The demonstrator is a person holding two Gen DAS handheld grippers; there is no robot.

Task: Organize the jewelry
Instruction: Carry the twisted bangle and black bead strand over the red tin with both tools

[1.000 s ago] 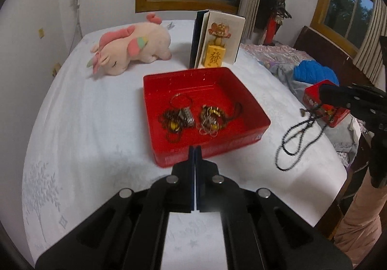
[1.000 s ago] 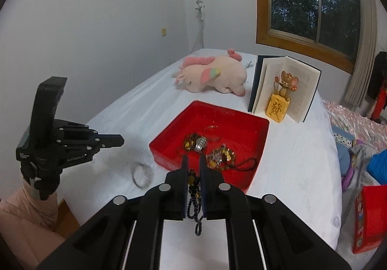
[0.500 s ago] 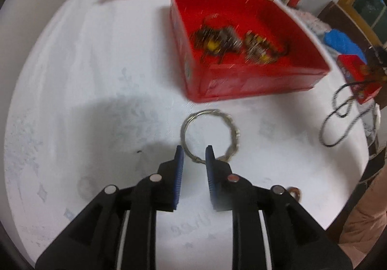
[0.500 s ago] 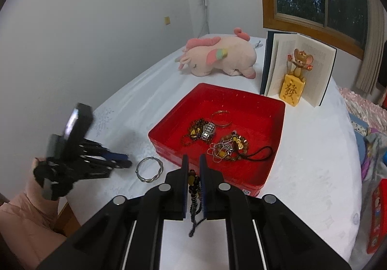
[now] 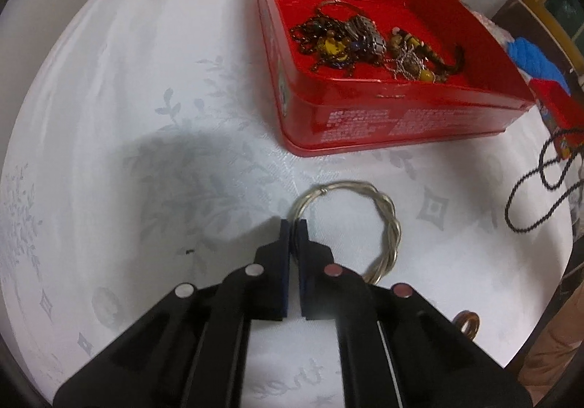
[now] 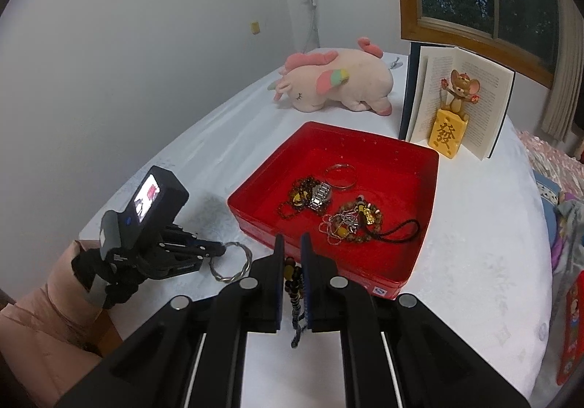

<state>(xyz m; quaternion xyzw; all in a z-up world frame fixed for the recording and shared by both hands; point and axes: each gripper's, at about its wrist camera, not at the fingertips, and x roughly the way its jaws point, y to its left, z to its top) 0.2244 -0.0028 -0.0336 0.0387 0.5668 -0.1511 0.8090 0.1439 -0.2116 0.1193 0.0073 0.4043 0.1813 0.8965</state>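
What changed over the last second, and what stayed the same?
The left hand-held gripper dropped from above the red tray to the table, opened, then shut on the twisted silver bangle. The right hand-held gripper kept its beaded strand clamped; the tray and its jewelry stayed put.

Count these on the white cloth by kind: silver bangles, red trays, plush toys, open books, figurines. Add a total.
Silver bangles: 2 (twisted bangle on the cloth, thin bangle in the tray)
Red tray: 1
Plush toy: 1
Open book: 1
Mouse figurine: 1
Total: 6
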